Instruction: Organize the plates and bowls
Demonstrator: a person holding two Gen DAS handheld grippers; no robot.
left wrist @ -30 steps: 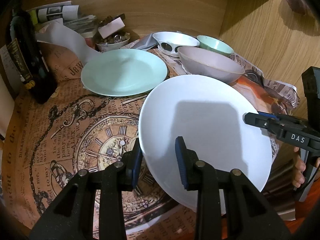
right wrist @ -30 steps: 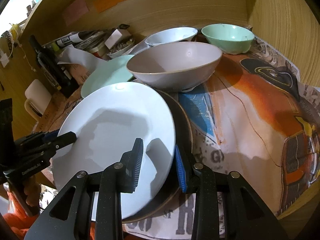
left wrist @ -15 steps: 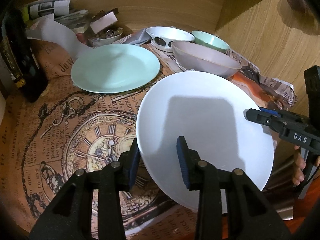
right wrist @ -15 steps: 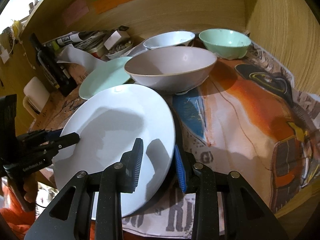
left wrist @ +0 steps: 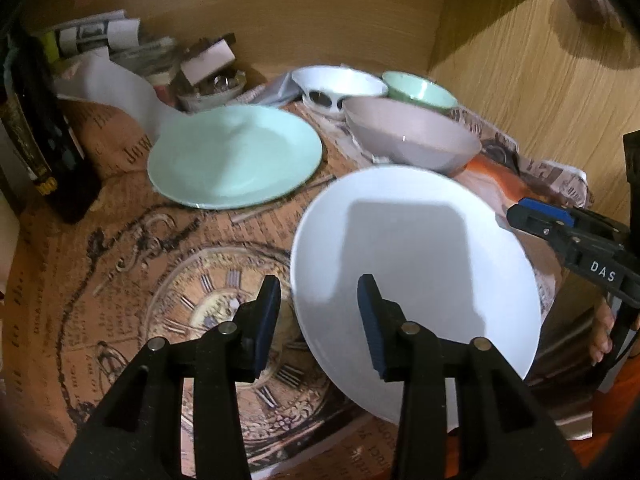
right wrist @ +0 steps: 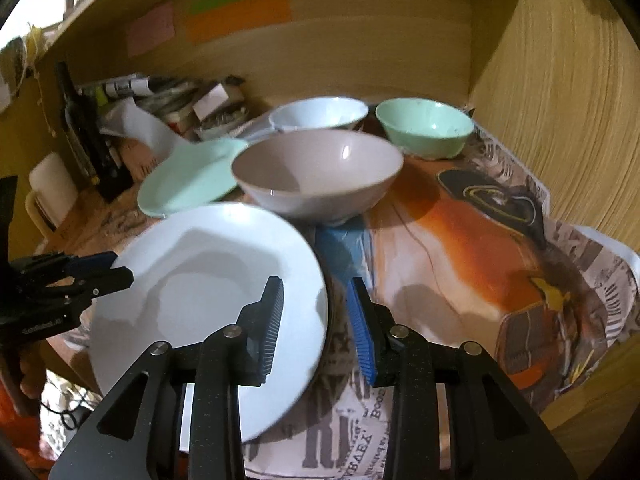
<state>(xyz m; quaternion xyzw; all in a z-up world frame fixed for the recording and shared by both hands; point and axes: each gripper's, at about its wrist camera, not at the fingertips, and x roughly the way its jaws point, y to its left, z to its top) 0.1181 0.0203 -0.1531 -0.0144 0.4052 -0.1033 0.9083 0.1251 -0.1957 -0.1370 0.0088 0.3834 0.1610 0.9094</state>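
Note:
A white plate (left wrist: 412, 260) (right wrist: 208, 280) lies tilted at the table's front edge, a dark rim showing under its right side. My left gripper (left wrist: 318, 320) (right wrist: 100, 276) straddles its left rim. Its jaws are opening, and a gap shows between the left pad and the rim. My right gripper (right wrist: 316, 320) (left wrist: 520, 216) straddles the opposite rim. Its jaws are opening too, the blue pad standing just off the edge. Behind lie a mint plate (left wrist: 236, 156) (right wrist: 188, 176), a grey-pink bowl (left wrist: 412, 140) (right wrist: 316, 172), a white bowl (left wrist: 336, 84) (right wrist: 316, 114) and a mint bowl (left wrist: 420, 90) (right wrist: 424, 128).
A printed cloth (left wrist: 200, 300) covers the table. A dark bottle (left wrist: 40, 140) stands at the left. Papers and a small cluttered dish (left wrist: 212, 88) crowd the back. A wooden wall (left wrist: 520, 80) closes the right side. A hand (left wrist: 604, 336) holds the right gripper.
The left jaws have widened and the left pad has come off the plate's rim. The right jaws have widened a little. The plate has hardly moved.

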